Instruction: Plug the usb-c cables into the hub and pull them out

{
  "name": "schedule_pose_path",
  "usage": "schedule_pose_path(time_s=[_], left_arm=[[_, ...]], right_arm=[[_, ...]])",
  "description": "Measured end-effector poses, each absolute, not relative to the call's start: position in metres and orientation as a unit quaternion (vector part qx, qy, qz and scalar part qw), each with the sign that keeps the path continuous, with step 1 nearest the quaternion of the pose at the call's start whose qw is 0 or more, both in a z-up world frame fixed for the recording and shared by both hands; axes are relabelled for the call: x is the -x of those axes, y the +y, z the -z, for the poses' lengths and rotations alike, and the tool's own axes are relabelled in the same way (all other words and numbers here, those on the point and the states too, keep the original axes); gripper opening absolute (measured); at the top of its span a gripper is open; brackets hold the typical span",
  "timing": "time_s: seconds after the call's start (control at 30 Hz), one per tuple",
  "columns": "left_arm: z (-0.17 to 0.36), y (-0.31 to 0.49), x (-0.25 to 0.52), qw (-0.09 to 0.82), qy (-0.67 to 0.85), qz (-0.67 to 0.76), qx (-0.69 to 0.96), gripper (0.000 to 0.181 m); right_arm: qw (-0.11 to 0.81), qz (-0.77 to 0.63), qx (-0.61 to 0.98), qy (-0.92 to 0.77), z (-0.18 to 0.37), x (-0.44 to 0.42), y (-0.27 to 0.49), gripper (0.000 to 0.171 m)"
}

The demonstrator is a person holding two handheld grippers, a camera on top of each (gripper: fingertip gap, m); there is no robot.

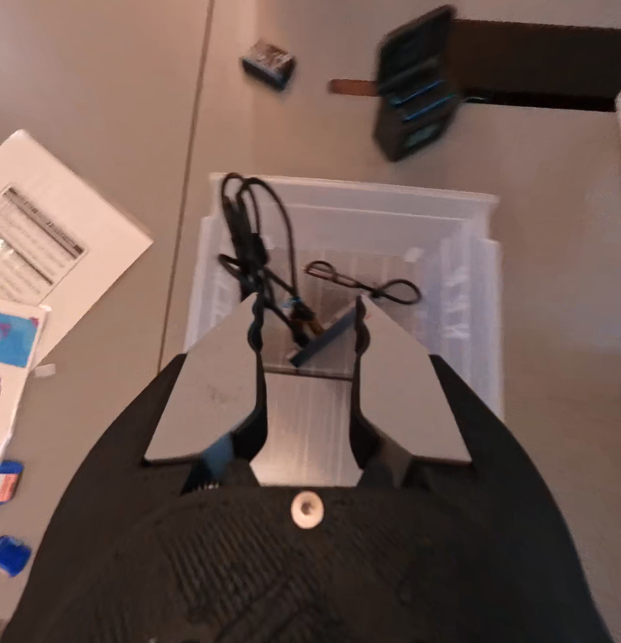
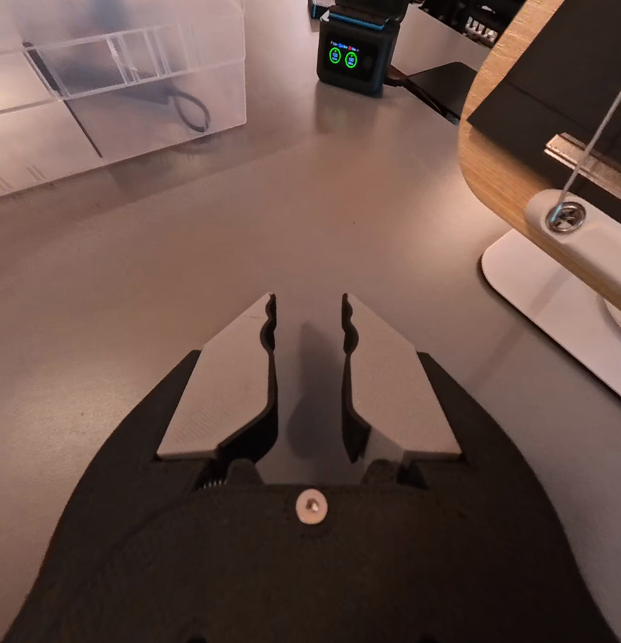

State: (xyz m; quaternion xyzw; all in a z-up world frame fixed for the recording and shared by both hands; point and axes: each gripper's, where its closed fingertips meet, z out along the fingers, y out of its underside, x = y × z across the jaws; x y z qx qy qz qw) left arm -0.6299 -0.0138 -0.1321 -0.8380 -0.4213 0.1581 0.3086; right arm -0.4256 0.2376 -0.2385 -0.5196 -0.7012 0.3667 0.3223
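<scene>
My left gripper point(image 1: 307, 302) is open and empty, held above a clear plastic bin point(image 1: 476, 264). In the bin lie black usb-c cables point(image 1: 253, 243), a small looped black cable point(image 1: 399, 290) and a flat blue-grey piece point(image 1: 323, 342). The dark hub point(image 1: 411, 87) stands on the table beyond the bin, blurred. In the right wrist view the hub point(image 2: 354, 55) shows a small lit screen with two green rings. My right gripper point(image 2: 309, 302) is open and empty, low over the bare table. The bin point(image 2: 128, 87) sits at that view's far left.
White boxes and papers point(image 1: 41, 222) lie left of the bin, with small blue items point(image 1: 9, 553) near the edge. A small dark box point(image 1: 269, 64) lies far back. A wooden stand point(image 2: 493, 167) on a white base point(image 2: 545, 295) stands at right in the right wrist view. The gap from one gripper's tips to the other's is roughly 35 centimetres. The hub point(image 2: 354, 55) is about 25 centimetres from my left fingertips.
</scene>
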Motion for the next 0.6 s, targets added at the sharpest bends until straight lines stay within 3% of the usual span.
schedule_pose_path(time_s=[0.1,0.2,0.27,0.33,0.47,0.6], left_arm=[[0.156,-0.016,0.649,0.292,-0.464,-0.133,0.825,0.063],[0.181,-0.017,0.657,0.218,-0.451,-0.137,0.854,0.065],[0.188,-0.025,0.668,0.164,-0.424,-0.188,0.870,0.052],[0.191,-0.030,0.676,0.138,-0.403,-0.221,0.877,0.018],[0.183,-0.017,0.682,0.172,-0.383,-0.225,0.879,0.007],[0.139,-0.005,0.684,0.244,-0.344,-0.271,0.865,0.000]], right_arm=[[0.319,-0.362,0.515,-0.708,0.241,0.425,0.234,0.035],[0.318,-0.353,0.511,-0.716,0.243,0.426,0.233,0.035],[0.316,-0.350,0.509,-0.720,0.244,0.426,0.231,0.036],[0.315,-0.349,0.508,-0.722,0.245,0.426,0.231,0.035],[0.319,-0.356,0.506,-0.718,0.242,0.425,0.231,0.033],[0.313,-0.357,0.509,-0.718,0.243,0.426,0.231,0.033]])
